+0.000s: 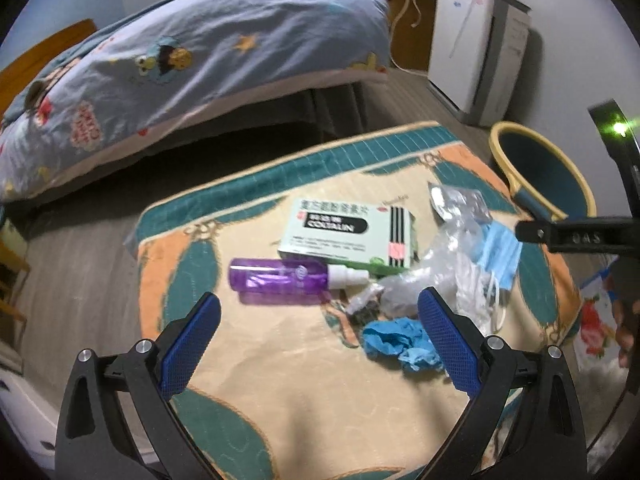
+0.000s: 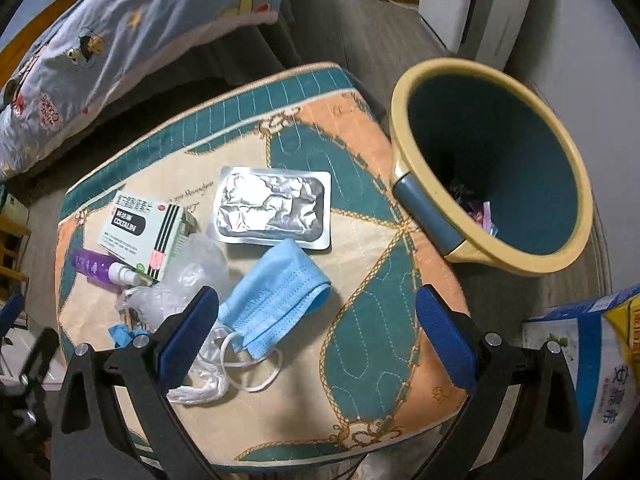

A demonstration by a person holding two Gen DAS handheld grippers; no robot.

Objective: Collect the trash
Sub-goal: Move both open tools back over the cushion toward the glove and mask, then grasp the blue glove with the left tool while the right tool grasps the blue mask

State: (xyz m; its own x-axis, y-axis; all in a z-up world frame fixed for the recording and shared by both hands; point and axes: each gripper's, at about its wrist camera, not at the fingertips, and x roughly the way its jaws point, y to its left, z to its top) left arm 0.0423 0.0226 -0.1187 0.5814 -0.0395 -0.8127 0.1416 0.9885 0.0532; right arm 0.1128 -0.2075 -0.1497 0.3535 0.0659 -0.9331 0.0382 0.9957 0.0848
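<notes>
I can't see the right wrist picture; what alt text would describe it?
Open blue-padded tongs hover over a quilted teal-and-orange mat strewn with a blue face mask, a silver foil blister pack, a green medicine box and a purple spray bottle. A yellow-rimmed teal bin stands at the mat's right.

We list a bed under a blue cartoon-print quilt, with a wooden headboard at its left end. We add a white appliance against the far wall, a wooden cabinet beside it with a white cable hanging in front, and grey plank flooring. At lower right we note a printed box.
</notes>
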